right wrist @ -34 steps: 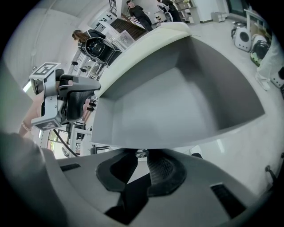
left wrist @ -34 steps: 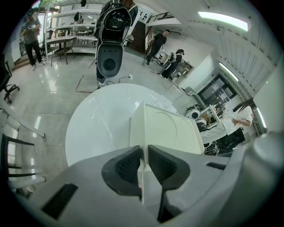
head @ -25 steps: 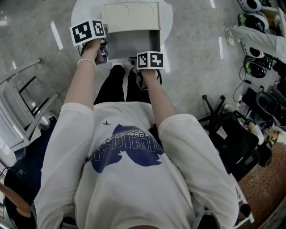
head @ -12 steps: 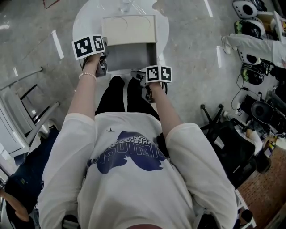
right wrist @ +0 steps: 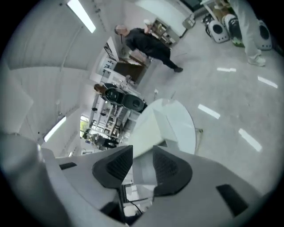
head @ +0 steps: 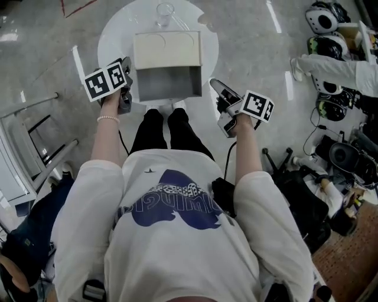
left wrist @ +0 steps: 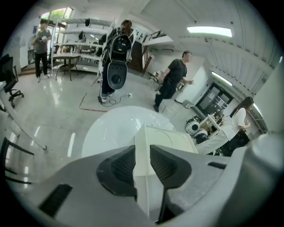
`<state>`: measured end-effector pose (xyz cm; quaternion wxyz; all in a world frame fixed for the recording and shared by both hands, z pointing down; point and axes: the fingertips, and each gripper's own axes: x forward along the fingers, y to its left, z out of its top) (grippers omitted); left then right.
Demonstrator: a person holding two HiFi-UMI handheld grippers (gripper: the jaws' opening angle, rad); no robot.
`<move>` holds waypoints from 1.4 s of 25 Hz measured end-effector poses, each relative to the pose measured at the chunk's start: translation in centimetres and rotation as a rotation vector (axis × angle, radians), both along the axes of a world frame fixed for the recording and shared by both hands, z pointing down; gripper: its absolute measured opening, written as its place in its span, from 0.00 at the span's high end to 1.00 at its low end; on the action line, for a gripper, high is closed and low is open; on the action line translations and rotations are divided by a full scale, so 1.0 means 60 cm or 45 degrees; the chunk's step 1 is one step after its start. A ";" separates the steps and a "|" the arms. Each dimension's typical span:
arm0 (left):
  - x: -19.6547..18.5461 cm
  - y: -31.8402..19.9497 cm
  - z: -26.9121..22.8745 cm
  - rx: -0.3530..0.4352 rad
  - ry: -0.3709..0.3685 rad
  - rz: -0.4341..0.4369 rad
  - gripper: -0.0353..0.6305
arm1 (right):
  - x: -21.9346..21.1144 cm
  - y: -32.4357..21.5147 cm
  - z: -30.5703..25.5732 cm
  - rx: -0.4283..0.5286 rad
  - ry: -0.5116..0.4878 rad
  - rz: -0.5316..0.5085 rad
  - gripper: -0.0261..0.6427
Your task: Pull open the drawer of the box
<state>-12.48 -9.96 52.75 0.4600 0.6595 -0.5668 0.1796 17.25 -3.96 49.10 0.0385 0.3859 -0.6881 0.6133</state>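
The cream box (head: 167, 49) stands on the round white table (head: 112, 35), and its grey drawer (head: 167, 82) is pulled out toward me. My left gripper (head: 127, 71) hovers just left of the drawer; its jaws have just been opening. In the left gripper view the left gripper (left wrist: 142, 153) shows a gap, with the box (left wrist: 171, 142) lying beyond it and nothing pressed by the pads. My right gripper (head: 215, 84) is off to the drawer's right, clear of it. The right gripper (right wrist: 143, 155) is open and empty after its jaws have just been opening.
A clear glass (head: 165, 13) stands behind the box at the table's far edge. Metal chair frames (head: 29, 135) stand at the left. Helmets and gear (head: 331, 23) and an office chair (head: 295, 171) crowd the right. A person in black (left wrist: 173, 80) walks beyond the table.
My right gripper left the drawer's front edge and swung out to the right and upward. My left gripper drew away leftward from the box's side. The drawer stays pulled out.
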 end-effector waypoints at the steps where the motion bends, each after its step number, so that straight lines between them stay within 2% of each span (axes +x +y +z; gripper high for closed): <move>1: -0.012 -0.001 -0.024 0.056 -0.009 -0.031 0.81 | 0.007 -0.029 -0.031 0.088 -0.010 0.050 0.76; 4: -0.041 0.008 -0.106 0.224 -0.030 -0.117 0.81 | 0.014 -0.093 -0.124 0.334 -0.035 0.164 0.79; 6: -0.042 0.024 -0.166 0.333 -0.051 -0.150 0.81 | 0.018 -0.111 -0.178 0.460 -0.018 0.192 0.82; 10: -0.021 0.053 -0.285 0.565 -0.131 -0.204 0.81 | 0.007 -0.127 -0.256 0.689 0.144 0.115 0.87; 14: 0.003 0.090 -0.368 0.785 -0.298 -0.205 0.84 | -0.029 -0.124 -0.324 0.997 0.389 -0.022 0.94; 19: 0.039 0.122 -0.436 0.998 -0.532 -0.144 0.93 | -0.057 -0.114 -0.407 1.342 0.573 -0.096 0.96; 22: 0.041 0.133 -0.449 1.063 -0.597 -0.117 0.94 | -0.077 -0.100 -0.433 1.484 0.674 -0.115 0.96; 24: 0.035 0.138 -0.453 1.072 -0.618 -0.110 0.94 | -0.091 -0.091 -0.441 1.532 0.717 -0.132 0.96; 29: 0.010 0.144 -0.456 1.077 -0.646 -0.118 0.94 | -0.115 -0.078 -0.438 1.572 0.763 -0.156 0.96; 35: -0.005 0.142 -0.452 1.101 -0.638 -0.117 0.94 | -0.131 -0.072 -0.431 1.598 0.799 -0.152 0.96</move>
